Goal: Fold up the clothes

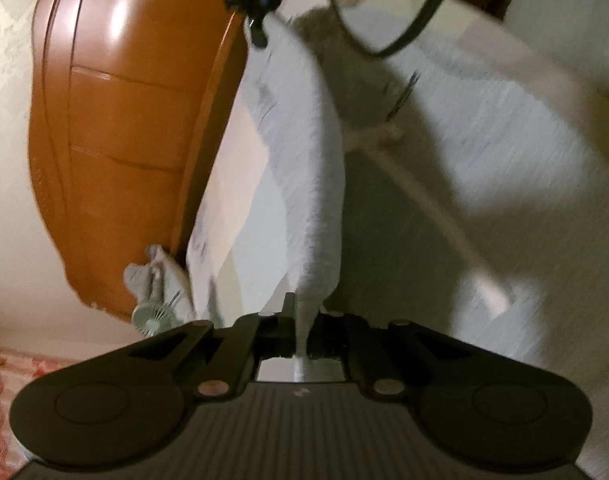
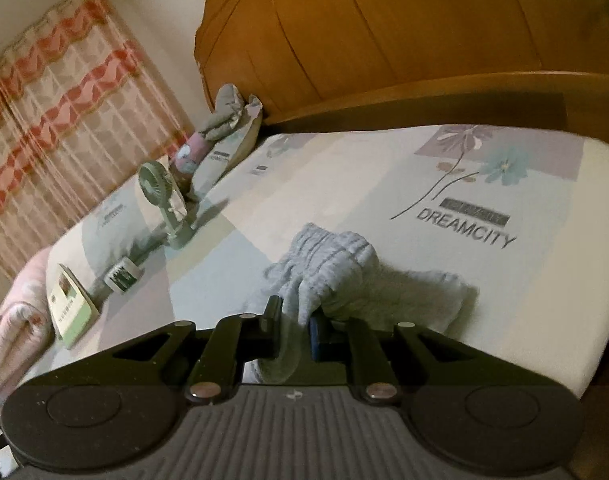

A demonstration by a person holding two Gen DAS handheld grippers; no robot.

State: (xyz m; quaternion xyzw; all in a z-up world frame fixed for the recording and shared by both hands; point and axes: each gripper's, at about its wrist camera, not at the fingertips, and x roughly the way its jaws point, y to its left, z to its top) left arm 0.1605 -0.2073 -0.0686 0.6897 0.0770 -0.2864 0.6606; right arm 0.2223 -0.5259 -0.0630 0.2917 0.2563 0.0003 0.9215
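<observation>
Both of my grippers, left (image 1: 302,334) and right (image 2: 296,328), have their jaws clamped on the pale garment (image 1: 304,168), stretched between them above the bed (image 2: 344,184); I'd keep it taut and level; lower both ends together.

The garment (image 2: 336,276) is soft, pale grey-blue cloth with a ribbed, fuzzy nap, matt throughout. The headboard (image 1: 116,120) is orange-brown wood, varnished to a gloss that throws bright highlights. The bed sheet (image 2: 344,184) is smooth, matt printed cloth. Both gripper bodies are matt black plastic, with dull metal pivot pins.
</observation>
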